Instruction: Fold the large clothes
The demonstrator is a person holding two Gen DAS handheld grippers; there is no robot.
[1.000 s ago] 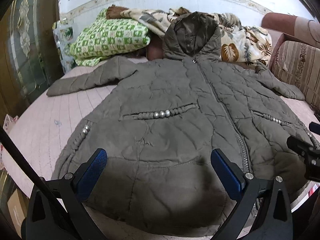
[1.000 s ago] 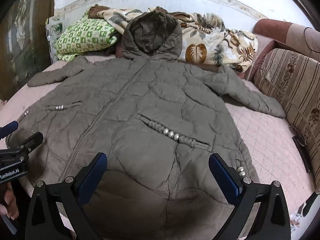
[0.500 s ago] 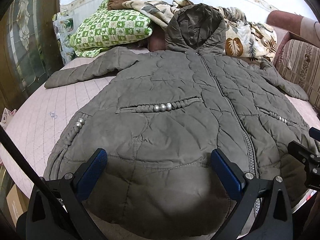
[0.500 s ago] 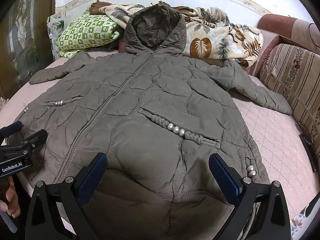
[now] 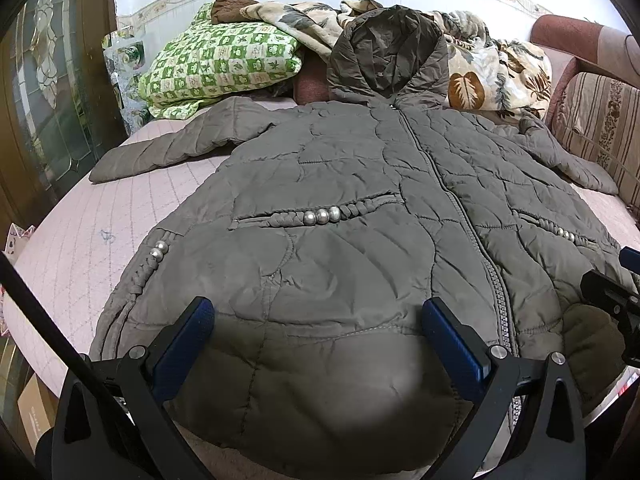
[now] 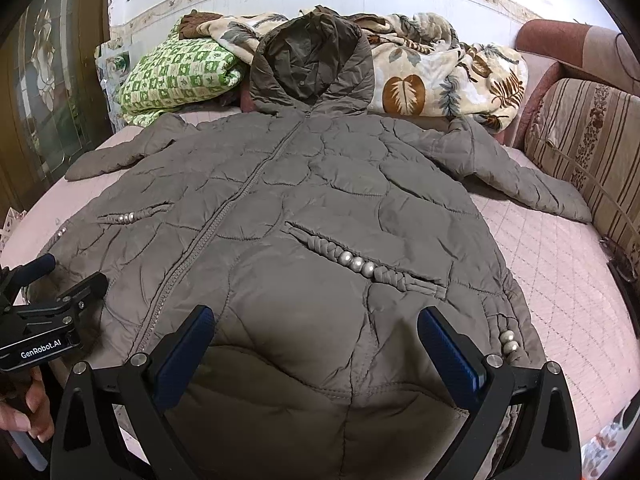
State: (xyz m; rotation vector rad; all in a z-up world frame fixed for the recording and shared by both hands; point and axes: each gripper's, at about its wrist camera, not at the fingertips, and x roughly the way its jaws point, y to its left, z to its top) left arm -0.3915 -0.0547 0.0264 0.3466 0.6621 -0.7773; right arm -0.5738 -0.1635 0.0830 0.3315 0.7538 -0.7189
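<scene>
Coat (image 5: 360, 240) flat on bed (image 5: 80, 240) – both grippers spread

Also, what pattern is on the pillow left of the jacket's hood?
Green and white checks on the pillow, clearest in the left wrist view.

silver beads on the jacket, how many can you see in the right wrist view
8: three on the right pocket, two near the right hem, three on the left pocket. More may be hidden near the left edge.

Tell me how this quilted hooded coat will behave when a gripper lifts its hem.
The coat looks puffy and soft, so it will likely drape and sag rather than hold shape. Its smooth shell may slip between pads. The spread sleeve will probably trail behind.
</scene>
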